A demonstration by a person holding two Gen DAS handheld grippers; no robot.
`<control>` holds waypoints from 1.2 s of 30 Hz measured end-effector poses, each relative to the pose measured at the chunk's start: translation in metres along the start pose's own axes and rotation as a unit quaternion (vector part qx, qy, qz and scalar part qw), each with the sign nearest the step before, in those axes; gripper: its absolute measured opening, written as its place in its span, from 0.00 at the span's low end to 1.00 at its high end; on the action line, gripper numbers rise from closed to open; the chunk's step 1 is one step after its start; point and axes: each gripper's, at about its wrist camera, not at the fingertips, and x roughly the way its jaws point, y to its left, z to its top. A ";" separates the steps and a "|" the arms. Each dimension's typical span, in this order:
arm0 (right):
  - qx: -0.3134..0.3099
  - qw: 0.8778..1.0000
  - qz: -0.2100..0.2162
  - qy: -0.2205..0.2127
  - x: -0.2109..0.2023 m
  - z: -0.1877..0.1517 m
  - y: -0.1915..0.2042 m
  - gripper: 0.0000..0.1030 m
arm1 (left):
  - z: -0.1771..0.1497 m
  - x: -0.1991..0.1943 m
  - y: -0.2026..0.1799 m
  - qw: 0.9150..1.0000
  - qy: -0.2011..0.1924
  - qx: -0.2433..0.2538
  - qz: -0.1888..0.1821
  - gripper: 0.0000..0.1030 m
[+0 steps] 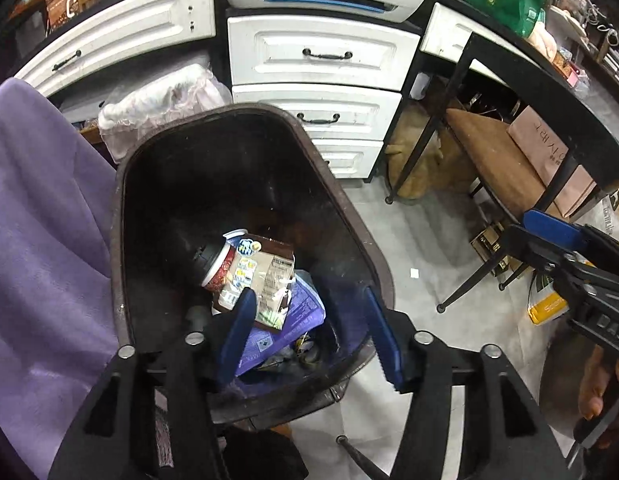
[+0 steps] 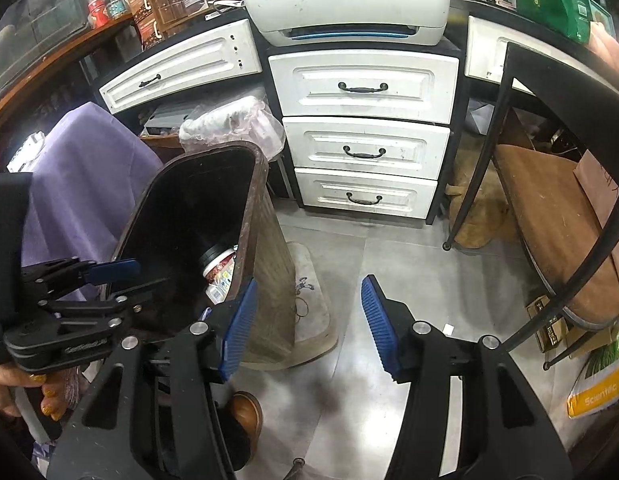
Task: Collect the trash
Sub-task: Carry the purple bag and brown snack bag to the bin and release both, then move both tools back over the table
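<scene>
Left gripper point(image 1: 313, 328) spread wide, empty, above brown trash bin point(image 1: 373, 248) holding snack wrapper point(image 1: 265, 276); right gripper point(image 2: 309, 328) also wide, empty, beside bin.

The trash bin point(image 1: 245, 184) mouth gapes unobstructed from above; a cup point(image 1: 223, 260), brown packet point(image 1: 265, 280) and purple wrapper point(image 1: 297, 312) fill only its bottom. Purple cloth point(image 1: 41, 220) presses its left rim, the white drawer cabinet point(image 2: 365, 140) stands behind. Bare floor point(image 2: 409, 264) lies right of it, bounded by the chair's black legs point(image 2: 475, 176).
</scene>
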 end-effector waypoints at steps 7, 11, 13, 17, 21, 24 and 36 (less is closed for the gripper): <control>0.013 1.000 -0.001 0.006 0.004 0.006 0.003 0.56 | -0.001 -0.048 -0.004 1.000 -0.021 0.002 -0.013 0.70; 0.007 1.000 0.017 0.009 0.006 0.015 0.019 0.56 | 0.001 -0.097 -0.001 0.998 -0.055 0.024 -0.023 0.80; -0.002 0.999 0.032 0.009 0.006 0.022 0.036 0.56 | 0.003 -0.127 0.009 0.996 -0.080 0.033 -0.012 0.85; -0.037 0.996 0.076 0.002 0.004 0.043 0.086 0.56 | 0.006 -0.176 0.047 0.992 -0.124 0.027 0.028 0.93; -0.083 0.989 0.118 -0.006 -0.002 0.067 0.144 0.58 | 0.004 -0.209 0.108 0.983 -0.150 -0.011 0.102 0.95; -0.124 0.982 0.144 -0.018 -0.007 0.085 0.192 0.69 | -0.002 -0.225 0.165 0.974 -0.149 -0.056 0.161 0.95; -0.266 0.936 0.230 0.007 0.022 0.140 0.381 0.81 | -0.045 -0.262 0.419 0.881 -0.108 -0.312 0.340 0.95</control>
